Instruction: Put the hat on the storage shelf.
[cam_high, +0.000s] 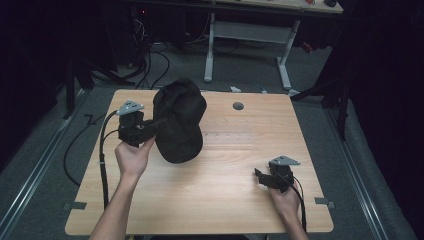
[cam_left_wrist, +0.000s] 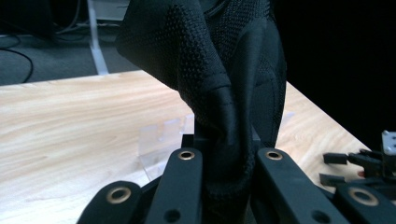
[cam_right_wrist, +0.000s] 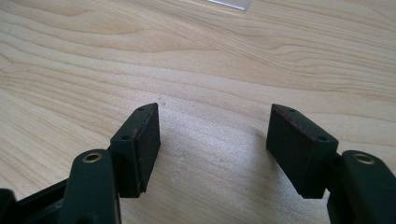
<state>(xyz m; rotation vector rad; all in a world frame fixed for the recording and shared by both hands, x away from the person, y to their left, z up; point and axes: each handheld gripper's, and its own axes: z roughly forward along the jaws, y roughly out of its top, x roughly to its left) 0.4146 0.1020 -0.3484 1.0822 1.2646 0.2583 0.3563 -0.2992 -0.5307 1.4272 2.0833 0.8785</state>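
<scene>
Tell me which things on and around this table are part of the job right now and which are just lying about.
In the job:
- black cap, lifted off the table
- left hand-held gripper, shut on the cap's fabric
- right hand-held gripper, open, nothing between its jaws

Lying about:
- clear plastic piece on the table
- white desk frame behind
- floor cables

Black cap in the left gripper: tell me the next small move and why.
Probably bring the right gripper across to the hanging side of the black cap and pinch it. The left gripper is shut on a fold of the fabric and holds the cap above the table, while the right gripper's jaws stand open with bare wood between them, well off to the side.
</scene>
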